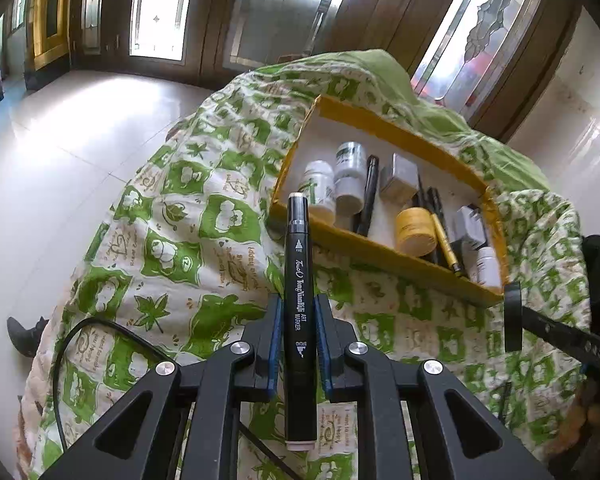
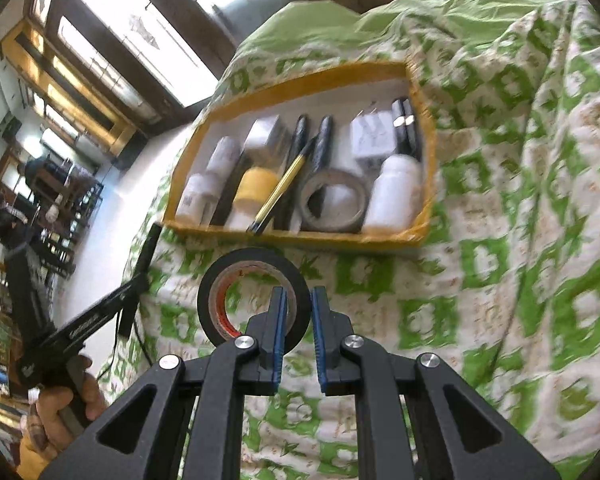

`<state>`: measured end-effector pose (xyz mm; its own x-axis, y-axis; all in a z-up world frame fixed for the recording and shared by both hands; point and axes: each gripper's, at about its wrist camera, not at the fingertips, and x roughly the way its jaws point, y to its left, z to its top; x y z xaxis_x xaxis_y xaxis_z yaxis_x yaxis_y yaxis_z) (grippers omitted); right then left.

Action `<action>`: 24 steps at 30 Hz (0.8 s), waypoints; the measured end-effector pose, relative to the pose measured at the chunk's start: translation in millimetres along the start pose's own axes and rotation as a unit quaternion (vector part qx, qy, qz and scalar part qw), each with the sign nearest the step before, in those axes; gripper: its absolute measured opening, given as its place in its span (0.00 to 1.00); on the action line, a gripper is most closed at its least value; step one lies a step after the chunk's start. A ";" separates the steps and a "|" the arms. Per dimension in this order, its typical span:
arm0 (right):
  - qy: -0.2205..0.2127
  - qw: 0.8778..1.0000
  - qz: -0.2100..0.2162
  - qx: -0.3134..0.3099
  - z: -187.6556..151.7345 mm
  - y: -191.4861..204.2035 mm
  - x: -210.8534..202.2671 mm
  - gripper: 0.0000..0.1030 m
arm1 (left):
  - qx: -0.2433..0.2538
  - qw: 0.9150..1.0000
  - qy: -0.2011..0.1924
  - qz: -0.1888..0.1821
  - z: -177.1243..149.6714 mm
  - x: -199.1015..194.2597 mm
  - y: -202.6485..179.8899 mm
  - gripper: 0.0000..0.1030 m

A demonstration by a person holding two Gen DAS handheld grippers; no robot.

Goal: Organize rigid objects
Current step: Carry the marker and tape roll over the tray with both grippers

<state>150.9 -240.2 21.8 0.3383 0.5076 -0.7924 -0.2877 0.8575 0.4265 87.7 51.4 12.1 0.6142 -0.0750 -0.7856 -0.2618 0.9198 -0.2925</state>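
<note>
My left gripper [image 1: 298, 312] is shut on a black art marker [image 1: 299, 280] and holds it upright above the cloth, just in front of the yellow-rimmed box [image 1: 384, 258]. My right gripper [image 2: 299, 304] is shut on the rim of a black tape roll [image 2: 252, 276], held above the cloth in front of the same box [image 2: 300, 237]. The box holds white bottles [image 2: 392, 192], a yellow tape roll [image 2: 256, 186], a grey tape roll [image 2: 334, 200], pens, a gold pen [image 2: 280, 188] and white adapters [image 2: 370, 136].
The green-and-white patterned cloth [image 1: 172, 240] covers the raised surface under the box. A black cable [image 1: 64, 360] runs over its left side. White tiled floor [image 1: 60, 152] lies to the left. The left gripper and the hand holding it [image 2: 60, 392] show in the right wrist view.
</note>
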 end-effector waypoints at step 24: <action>-0.037 0.999 -0.035 0.020 67.6 -22.4 5.5 0.12 | 0.036 0.998 -0.049 -0.020 20.4 -27.2 -29.7 0.14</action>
<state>219.7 -250.9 37.3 0.4215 0.4506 -0.7870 -0.2262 0.8926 0.3899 94.0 33.9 53.3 0.6944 -0.0777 -0.7154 -0.1831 0.9423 -0.2802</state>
